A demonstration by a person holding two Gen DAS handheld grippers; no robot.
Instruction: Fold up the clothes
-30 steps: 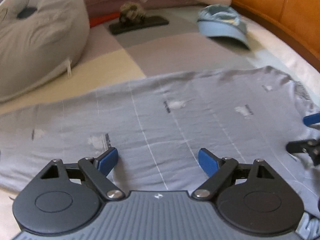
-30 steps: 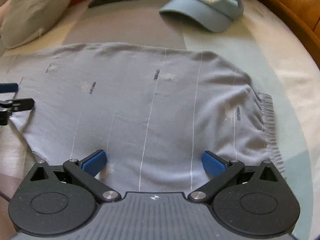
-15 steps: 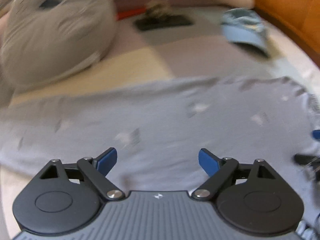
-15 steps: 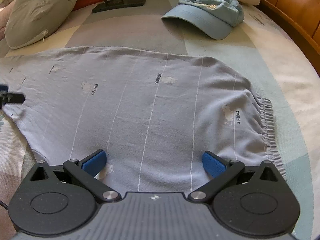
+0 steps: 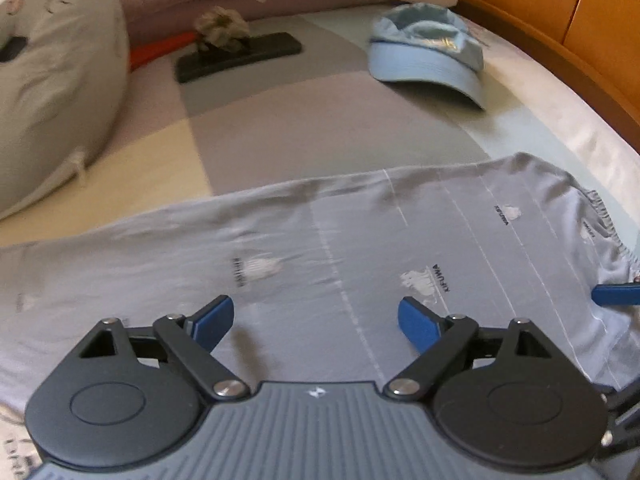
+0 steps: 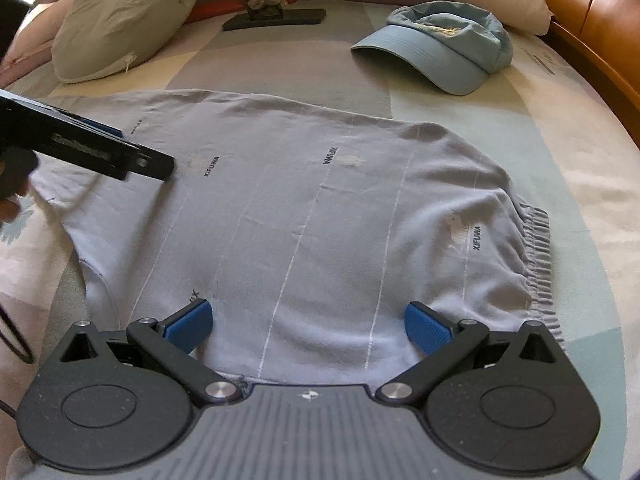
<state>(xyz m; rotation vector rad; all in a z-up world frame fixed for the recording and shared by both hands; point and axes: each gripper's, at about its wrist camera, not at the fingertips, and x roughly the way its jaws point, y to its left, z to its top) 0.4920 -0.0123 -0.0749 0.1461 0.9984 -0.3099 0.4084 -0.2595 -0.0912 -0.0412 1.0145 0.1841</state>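
A pair of grey striped shorts (image 6: 320,208) with XIFUWA prints lies flat on the bed, its elastic waistband (image 6: 538,264) at the right. It also shows in the left wrist view (image 5: 360,248). My right gripper (image 6: 308,326) is open and empty, low over the near edge of the shorts. My left gripper (image 5: 316,320) is open and empty above the cloth. In the right wrist view the left gripper (image 6: 120,152) reaches in from the left over the shorts. A blue fingertip of the right gripper (image 5: 616,294) shows at the right edge of the left wrist view.
A light blue cap (image 6: 444,46) lies behind the shorts on the patchwork bedsheet (image 6: 280,64). A grey cushion (image 6: 120,20) sits at the back left, a dark flat object with a fabric flower (image 6: 272,12) at the back. An orange wooden bed frame (image 5: 560,20) runs along the right.
My left gripper has swung back to the right and moved in over the shorts, nearer the right gripper. My right gripper has stayed nearly still. Both stay open.
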